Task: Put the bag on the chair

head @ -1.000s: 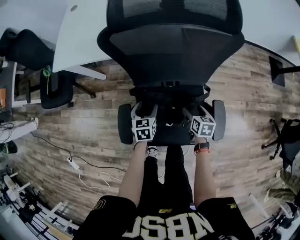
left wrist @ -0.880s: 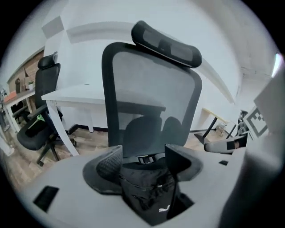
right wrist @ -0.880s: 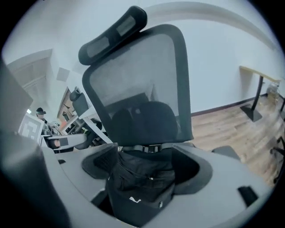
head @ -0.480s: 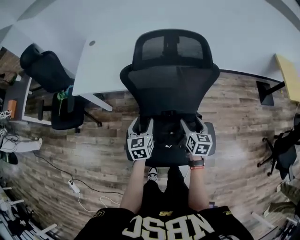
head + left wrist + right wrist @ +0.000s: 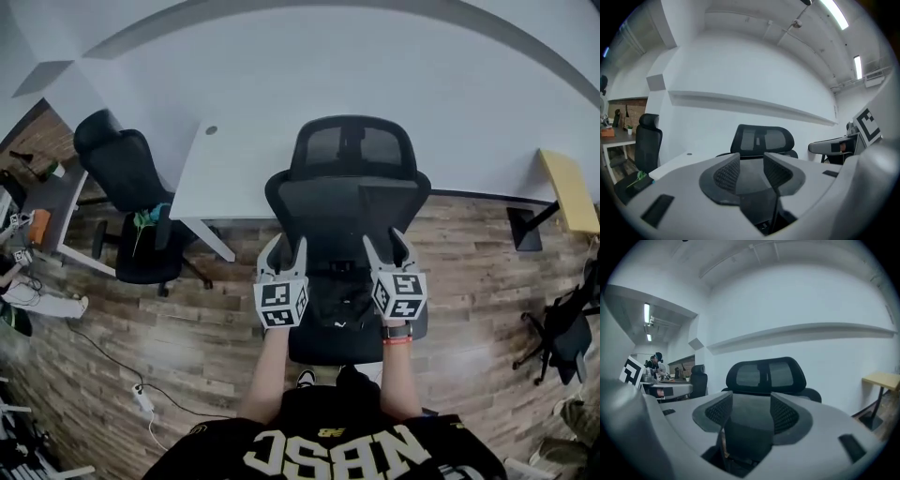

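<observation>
As bag (image 5: 343, 304) lies on chair (image 5: 347, 208), it looks black, slumped — white mark.

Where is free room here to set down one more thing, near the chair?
The white desk left of the office chair looks bare. The wooden floor between chair and yellow table is free too. The seat is crowded: the bag lies on it.

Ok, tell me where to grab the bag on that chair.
Probably its rumpled upper folds, from above and the seat's front: the bag lies slumped on the chair seat, the backrest closes off the far side, and no handle shows.
</observation>
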`<act>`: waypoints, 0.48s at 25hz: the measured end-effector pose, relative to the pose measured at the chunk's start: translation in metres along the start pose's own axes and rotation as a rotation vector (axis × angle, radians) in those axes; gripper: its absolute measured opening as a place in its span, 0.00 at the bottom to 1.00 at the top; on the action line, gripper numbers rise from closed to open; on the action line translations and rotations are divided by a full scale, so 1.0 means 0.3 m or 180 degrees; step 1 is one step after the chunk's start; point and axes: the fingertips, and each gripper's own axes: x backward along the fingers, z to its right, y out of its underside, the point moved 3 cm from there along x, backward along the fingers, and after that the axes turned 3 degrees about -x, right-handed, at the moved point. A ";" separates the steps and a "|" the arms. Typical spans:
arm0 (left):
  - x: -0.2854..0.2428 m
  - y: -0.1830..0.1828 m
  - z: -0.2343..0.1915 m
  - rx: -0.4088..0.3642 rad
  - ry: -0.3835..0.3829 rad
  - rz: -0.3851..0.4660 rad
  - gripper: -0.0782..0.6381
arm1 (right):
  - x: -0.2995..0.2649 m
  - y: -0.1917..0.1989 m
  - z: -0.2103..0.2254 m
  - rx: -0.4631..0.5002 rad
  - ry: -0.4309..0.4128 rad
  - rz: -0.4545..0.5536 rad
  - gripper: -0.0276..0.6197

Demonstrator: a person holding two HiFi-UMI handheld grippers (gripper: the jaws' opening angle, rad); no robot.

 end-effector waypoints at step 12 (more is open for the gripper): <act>0.033 -0.220 0.003 -0.0176 0.0046 0.0350 0.19 | 0.016 -0.165 -0.099 -0.0024 -0.0324 0.0385 0.21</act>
